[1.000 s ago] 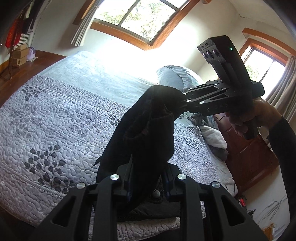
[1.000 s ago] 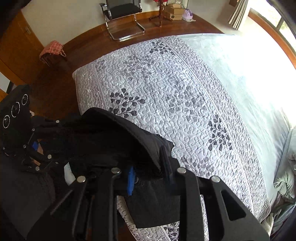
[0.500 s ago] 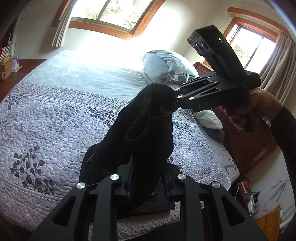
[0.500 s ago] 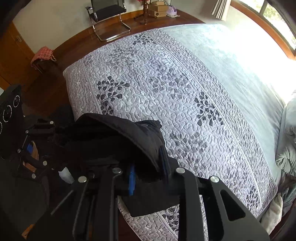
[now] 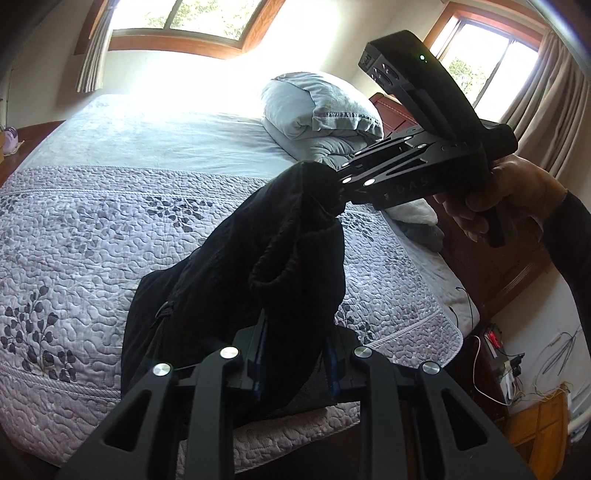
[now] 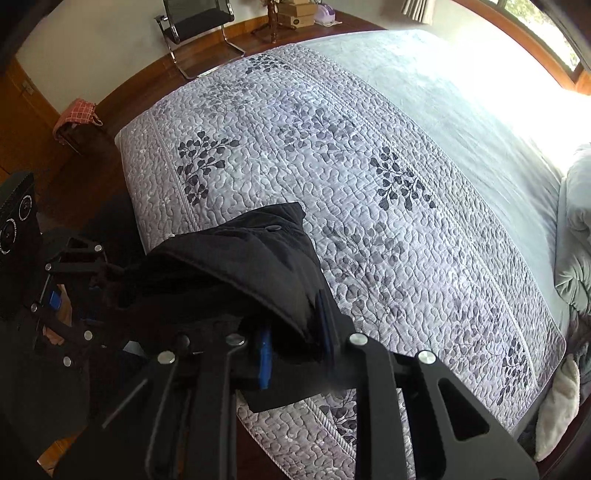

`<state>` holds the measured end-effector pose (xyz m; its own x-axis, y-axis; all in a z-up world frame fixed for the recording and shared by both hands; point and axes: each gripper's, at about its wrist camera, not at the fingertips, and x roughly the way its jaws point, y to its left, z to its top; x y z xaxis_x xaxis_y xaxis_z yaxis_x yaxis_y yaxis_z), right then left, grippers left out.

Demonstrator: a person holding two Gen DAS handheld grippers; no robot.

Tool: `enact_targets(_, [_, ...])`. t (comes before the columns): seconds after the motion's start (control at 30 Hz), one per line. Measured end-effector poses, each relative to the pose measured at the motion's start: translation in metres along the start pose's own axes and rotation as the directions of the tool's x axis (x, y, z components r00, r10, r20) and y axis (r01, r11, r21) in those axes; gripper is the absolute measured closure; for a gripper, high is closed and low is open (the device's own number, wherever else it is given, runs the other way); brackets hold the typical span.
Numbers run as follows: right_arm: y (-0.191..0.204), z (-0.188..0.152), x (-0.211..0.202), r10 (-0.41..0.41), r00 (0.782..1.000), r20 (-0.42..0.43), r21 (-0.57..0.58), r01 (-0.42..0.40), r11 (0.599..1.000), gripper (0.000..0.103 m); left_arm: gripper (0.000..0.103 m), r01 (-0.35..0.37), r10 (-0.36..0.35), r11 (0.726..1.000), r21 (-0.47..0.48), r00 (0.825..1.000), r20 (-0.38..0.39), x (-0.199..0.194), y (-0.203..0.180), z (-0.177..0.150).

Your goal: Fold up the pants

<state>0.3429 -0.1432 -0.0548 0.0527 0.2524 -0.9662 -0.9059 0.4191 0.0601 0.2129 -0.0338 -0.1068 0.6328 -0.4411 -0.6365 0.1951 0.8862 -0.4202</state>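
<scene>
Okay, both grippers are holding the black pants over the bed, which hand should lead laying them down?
Probably left: the left gripper holds the pants low over the quilt, while the right gripper pinches them higher.

A home bedroom: a bed (image 6: pixel 369 155) under a quilted floral cover, a pillow (image 5: pixel 317 103), wood-framed windows (image 5: pixel 184 22) with curtains (image 5: pixel 92 48), a chair (image 6: pixel 199 26) on wooden floor.

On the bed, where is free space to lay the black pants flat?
The quilt is bare from the pants toward the far foot corner, and the plain sheet beyond. Crowded: the pillow and bunched blanket at the head.
</scene>
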Motion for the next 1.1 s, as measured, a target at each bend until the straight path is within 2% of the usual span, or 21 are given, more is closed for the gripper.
enact_targets(0.43, [-0.018, -0.026, 0.011, -0.009, 1.000, -0.005, 0.015, 0.009, 1.000, 0.085, 0.078, 0.005, -0.004, 1.000, 0.026, 0.999, -0.048, 0.026, -0.019, -0.006])
enact_targets(1.1, [-0.034, -0.050, 0.035, -0.054, 0.998, -0.024, -0.036, 0.053, 0.998, 0.087, 0.078, 0.007, -0.001, 0.999, 0.053, 0.994, -0.112, 0.062, -0.034, -0.015])
